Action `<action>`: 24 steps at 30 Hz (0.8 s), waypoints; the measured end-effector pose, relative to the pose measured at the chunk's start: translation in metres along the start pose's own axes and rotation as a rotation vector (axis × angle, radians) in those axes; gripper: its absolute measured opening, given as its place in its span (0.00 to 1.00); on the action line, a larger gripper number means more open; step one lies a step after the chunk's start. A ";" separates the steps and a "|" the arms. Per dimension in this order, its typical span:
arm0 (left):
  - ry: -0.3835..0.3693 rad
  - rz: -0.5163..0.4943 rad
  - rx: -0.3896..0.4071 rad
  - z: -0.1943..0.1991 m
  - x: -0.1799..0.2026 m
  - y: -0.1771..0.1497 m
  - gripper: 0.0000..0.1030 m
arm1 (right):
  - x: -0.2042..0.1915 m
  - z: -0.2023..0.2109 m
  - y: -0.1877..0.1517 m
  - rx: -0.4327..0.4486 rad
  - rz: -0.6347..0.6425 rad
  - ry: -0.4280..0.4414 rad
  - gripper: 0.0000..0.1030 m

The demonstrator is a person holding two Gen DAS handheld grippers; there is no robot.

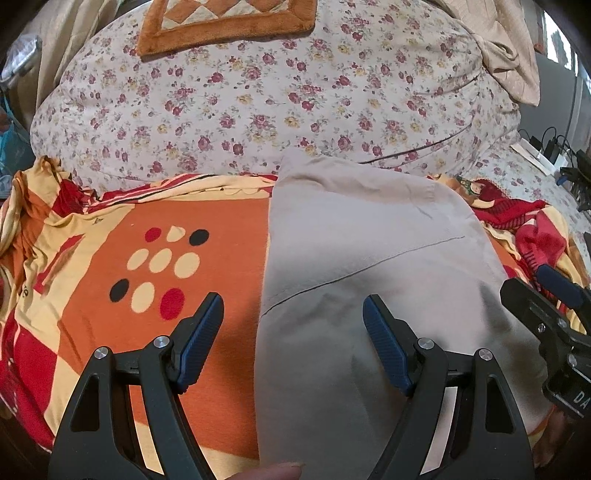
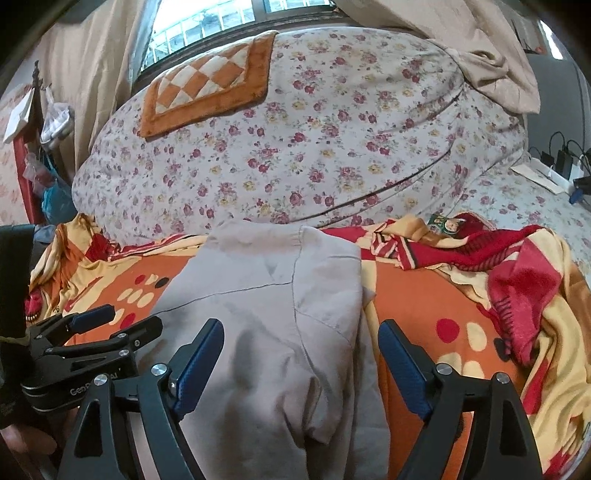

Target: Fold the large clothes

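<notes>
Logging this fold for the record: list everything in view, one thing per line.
garment: one, pale grey-beige, lying partly folded on the blanket, under both tools
blanket: one, orange, red and cream with dots, spread on the bed under the garment
floral quilt: one, white with red roses, bulky roll behind the blanket
mat: one, brown and cream checks, on top of the quilt
curtain: beige, knotted, far right
chargers and cables: several, black and white, right edge
window: one, bright, behind the bed
left tool: one, black with blue pads, open above the garment's left edge
right tool: one, same colours, open above the garment
</notes>
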State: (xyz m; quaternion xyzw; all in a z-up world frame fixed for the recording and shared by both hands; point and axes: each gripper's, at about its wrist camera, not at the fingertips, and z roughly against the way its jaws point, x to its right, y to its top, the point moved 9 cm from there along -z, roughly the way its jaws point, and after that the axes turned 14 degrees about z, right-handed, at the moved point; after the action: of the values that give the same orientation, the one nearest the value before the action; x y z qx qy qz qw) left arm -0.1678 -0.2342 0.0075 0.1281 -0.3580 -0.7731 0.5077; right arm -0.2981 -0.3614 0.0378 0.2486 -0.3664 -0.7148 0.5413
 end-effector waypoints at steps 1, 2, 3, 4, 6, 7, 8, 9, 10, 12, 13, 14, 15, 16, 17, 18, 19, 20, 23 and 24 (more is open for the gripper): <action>0.001 0.001 0.000 0.000 0.000 0.000 0.76 | -0.001 0.000 0.000 0.000 0.003 0.004 0.81; 0.002 0.001 0.001 0.000 0.000 0.000 0.76 | -0.002 0.000 0.000 -0.001 0.005 0.005 0.81; 0.002 0.000 0.001 0.000 0.000 0.000 0.76 | -0.002 0.000 0.000 0.000 0.009 0.004 0.81; 0.004 -0.001 0.002 0.000 0.000 0.000 0.76 | -0.002 0.000 0.000 0.000 0.012 0.002 0.82; 0.007 -0.002 0.003 0.000 0.001 0.000 0.76 | -0.002 0.000 0.000 -0.001 0.009 0.005 0.82; 0.006 -0.001 0.003 0.000 0.000 -0.001 0.76 | -0.002 -0.001 0.000 0.000 0.009 0.005 0.82; 0.006 -0.002 0.003 0.000 0.000 0.000 0.76 | -0.002 -0.001 0.000 -0.001 0.006 0.005 0.82; 0.007 -0.003 0.004 0.000 0.000 0.000 0.76 | -0.002 -0.001 -0.001 -0.004 0.006 0.003 0.82; 0.007 -0.003 0.004 0.000 0.000 0.000 0.76 | -0.002 -0.002 -0.001 -0.007 0.004 0.002 0.82; 0.007 -0.004 0.004 0.000 0.000 -0.001 0.76 | -0.002 -0.003 -0.002 -0.010 0.001 0.005 0.82; 0.007 -0.003 0.004 0.000 0.000 -0.001 0.76 | -0.002 -0.003 -0.002 -0.010 0.000 0.006 0.82; 0.007 -0.003 0.003 0.000 0.000 -0.001 0.76 | -0.003 -0.003 -0.002 -0.011 0.000 0.007 0.82; 0.007 -0.003 0.003 0.000 0.000 -0.001 0.76 | -0.003 -0.003 -0.002 -0.011 0.001 0.006 0.82; 0.007 -0.003 0.003 0.000 -0.001 0.000 0.76 | -0.003 -0.003 -0.002 -0.010 0.003 0.005 0.82; 0.006 -0.004 0.004 0.000 -0.001 0.000 0.76 | -0.003 -0.002 -0.002 -0.009 0.000 0.004 0.82; 0.006 -0.004 0.003 0.000 -0.001 0.000 0.76 | -0.003 -0.003 -0.002 -0.009 0.001 0.006 0.82; 0.005 -0.004 0.003 0.000 -0.001 0.000 0.76 | -0.003 -0.003 -0.002 -0.010 -0.001 0.006 0.82; 0.006 -0.005 0.003 0.000 -0.001 0.000 0.76 | -0.003 -0.003 -0.003 -0.011 -0.003 0.007 0.82; 0.007 -0.005 0.001 0.000 -0.002 -0.001 0.76 | -0.003 -0.003 -0.003 -0.013 0.000 0.005 0.83; 0.008 -0.006 0.001 0.000 -0.002 -0.001 0.76 | -0.004 -0.003 -0.004 -0.015 -0.001 0.006 0.83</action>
State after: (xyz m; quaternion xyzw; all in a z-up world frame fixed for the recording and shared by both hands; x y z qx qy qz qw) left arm -0.1674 -0.2324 0.0062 0.1324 -0.3561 -0.7738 0.5069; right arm -0.2968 -0.3576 0.0324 0.2470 -0.3593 -0.7170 0.5438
